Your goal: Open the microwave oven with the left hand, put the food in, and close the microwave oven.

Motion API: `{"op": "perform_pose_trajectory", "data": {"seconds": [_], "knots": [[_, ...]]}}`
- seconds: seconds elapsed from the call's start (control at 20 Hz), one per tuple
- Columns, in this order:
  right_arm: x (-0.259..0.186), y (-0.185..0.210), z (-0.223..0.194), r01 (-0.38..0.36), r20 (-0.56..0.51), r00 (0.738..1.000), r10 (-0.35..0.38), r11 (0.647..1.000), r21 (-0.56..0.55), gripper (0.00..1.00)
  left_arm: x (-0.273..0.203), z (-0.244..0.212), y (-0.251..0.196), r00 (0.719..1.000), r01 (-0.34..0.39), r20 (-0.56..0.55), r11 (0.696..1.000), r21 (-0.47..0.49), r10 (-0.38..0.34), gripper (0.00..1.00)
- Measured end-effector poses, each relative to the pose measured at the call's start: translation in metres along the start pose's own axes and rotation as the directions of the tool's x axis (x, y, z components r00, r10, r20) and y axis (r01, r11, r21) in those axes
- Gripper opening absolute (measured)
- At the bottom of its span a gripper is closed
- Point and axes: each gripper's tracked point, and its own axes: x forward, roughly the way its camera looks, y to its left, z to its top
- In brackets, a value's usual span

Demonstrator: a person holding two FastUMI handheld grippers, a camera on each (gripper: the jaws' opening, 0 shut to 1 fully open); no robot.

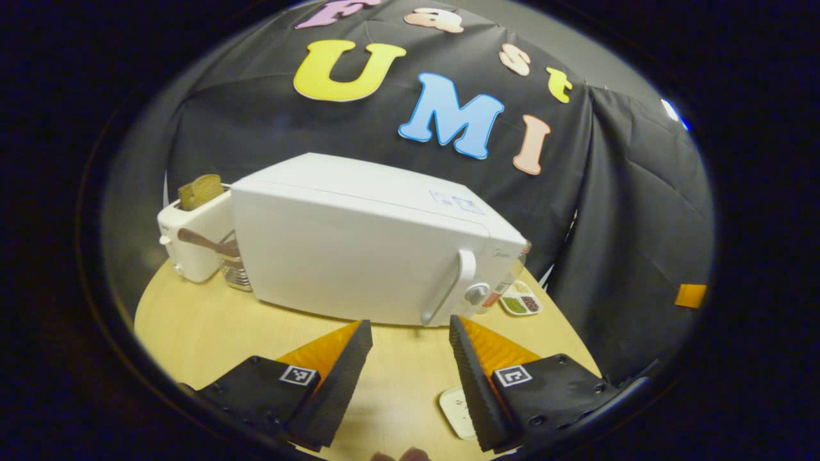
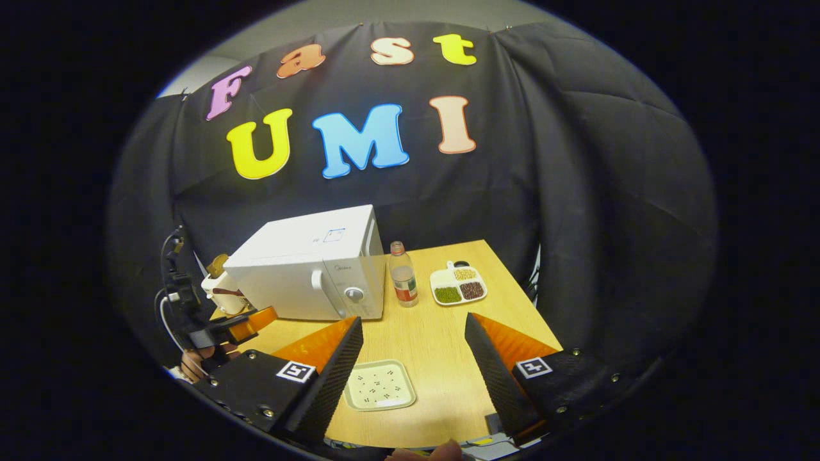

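While white boxy microwave oven (image 1: 359, 250) is being kept shut on wooden table (image 1: 211, 333), left gripper (image 1: 410, 358) is being held wide open, empty, near stiff white door handle (image 1: 448, 288); handle is judged best grip.

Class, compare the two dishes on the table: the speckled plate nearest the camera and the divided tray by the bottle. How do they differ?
The speckled plate is one flat, open surface; the divided tray has compartments. The plate carries no food, while the tray holds green, dark and yellowish fillings. The plate lies at the near edge; the tray sits farther back, right of the bottle. Both are pale, roughly square dishes on the wooden table.
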Motion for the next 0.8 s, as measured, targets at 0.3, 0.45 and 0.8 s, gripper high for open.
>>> {"op": "perform_pose_trajectory", "data": {"seconds": [0.3, 0.45, 0.8], "knots": [[-0.040, -0.024, 0.048, -0.110, 0.163, 0.978, 0.130, 0.986, -0.127, 0.98, -0.140, 0.081, -0.081, 0.965, -0.065, 0.258, 0.997, 0.031, 0.054, 0.80], [-0.075, -0.024, 0.066, -0.131, 0.288, 0.938, 0.193, 0.966, -0.222, 0.98, -0.202, 0.083, -0.123, 0.949, -0.084, 0.306, 0.996, 0.002, 0.079, 0.82], [-0.134, 0.009, 0.082, -0.219, 0.367, 0.865, 0.342, 0.915, -0.338, 0.97, -0.312, 0.110, -0.160, 0.878, -0.231, 0.453, 0.965, 0.122, 0.153, 0.82]]}}
